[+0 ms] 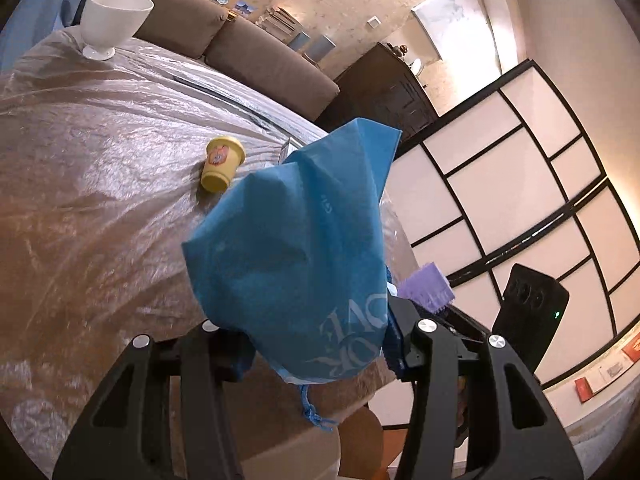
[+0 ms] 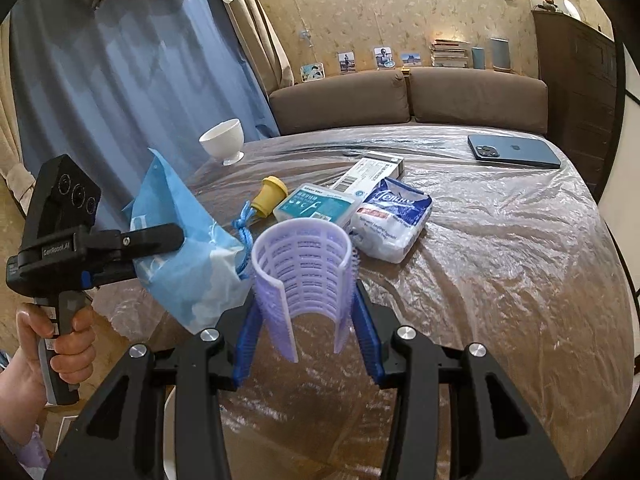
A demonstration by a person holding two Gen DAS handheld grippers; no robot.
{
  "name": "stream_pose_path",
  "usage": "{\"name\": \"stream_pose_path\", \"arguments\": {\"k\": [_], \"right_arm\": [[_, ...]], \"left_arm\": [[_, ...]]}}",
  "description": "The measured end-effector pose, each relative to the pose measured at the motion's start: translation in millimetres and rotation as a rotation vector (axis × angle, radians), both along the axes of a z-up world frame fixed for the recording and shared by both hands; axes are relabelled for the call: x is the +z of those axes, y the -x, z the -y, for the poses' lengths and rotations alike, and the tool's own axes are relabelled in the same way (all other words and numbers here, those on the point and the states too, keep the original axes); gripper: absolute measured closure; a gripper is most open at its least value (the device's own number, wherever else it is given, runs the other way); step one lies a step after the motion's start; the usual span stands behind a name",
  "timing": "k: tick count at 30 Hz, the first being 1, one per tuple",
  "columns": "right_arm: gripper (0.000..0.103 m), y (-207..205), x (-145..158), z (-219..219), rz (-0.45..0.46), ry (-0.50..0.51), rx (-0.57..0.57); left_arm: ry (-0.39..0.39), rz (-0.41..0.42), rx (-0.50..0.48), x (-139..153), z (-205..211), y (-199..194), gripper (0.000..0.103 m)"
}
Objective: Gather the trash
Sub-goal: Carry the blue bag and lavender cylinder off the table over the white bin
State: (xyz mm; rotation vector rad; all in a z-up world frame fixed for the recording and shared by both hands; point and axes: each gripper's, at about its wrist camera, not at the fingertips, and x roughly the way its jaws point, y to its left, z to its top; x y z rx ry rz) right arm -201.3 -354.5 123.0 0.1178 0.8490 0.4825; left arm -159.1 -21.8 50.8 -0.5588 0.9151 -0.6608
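My left gripper [image 1: 316, 352] is shut on a blue drawstring bag [image 1: 296, 240], which hangs crumpled between its fingers above the table's near edge. From the right wrist view the same gripper [image 2: 160, 258] comes in from the left with the bag [image 2: 188, 248] in its jaws. Just beside the bag, my right gripper [image 2: 306, 304] is shut on a lilac perforated hair roller [image 2: 308, 276], held upright. The roller's top [image 1: 428, 286] peeks out to the right of the bag. A small yellow cup [image 2: 270, 196] lies on its side on the table.
A teal box [image 2: 316, 204], a white carton [image 2: 370, 174], a tissue pack [image 2: 394, 220], a phone [image 2: 514, 151] and a white footed cup [image 2: 222, 140] sit on the plastic-covered table [image 2: 500, 280]. A brown sofa [image 2: 408, 96] stands behind it. A person's hand [image 2: 60, 344] grips the left handle.
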Motion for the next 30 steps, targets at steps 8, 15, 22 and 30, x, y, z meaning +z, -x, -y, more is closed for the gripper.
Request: {"name": "stream_pose_path", "arguments": {"k": [8, 15, 22, 30], "right_arm": [[0.06, 20.7, 0.5, -2.1, -0.009, 0.012, 0.006], [0.06, 38.6, 2.6, -8.4, -0.008, 0.047, 0.021], [0.06, 55.2, 4.7, -17.2, -0.006, 0.067, 0.044], [0.06, 69.1, 11.5, -20.4, 0.002, 0.063, 0.063]], "left_arm": [[-0.047, 0.008, 0.001, 2.3, -2.4, 20.3, 0.053], [-0.135, 0.036, 0.014, 7.5, -1.1, 41.1, 0.053], [-0.233, 0.077, -0.003, 15.3, 11.8, 61.0, 0.053], [-0.246, 0.096, -0.065, 22.2, 21.6, 79.8, 0.054]]}}
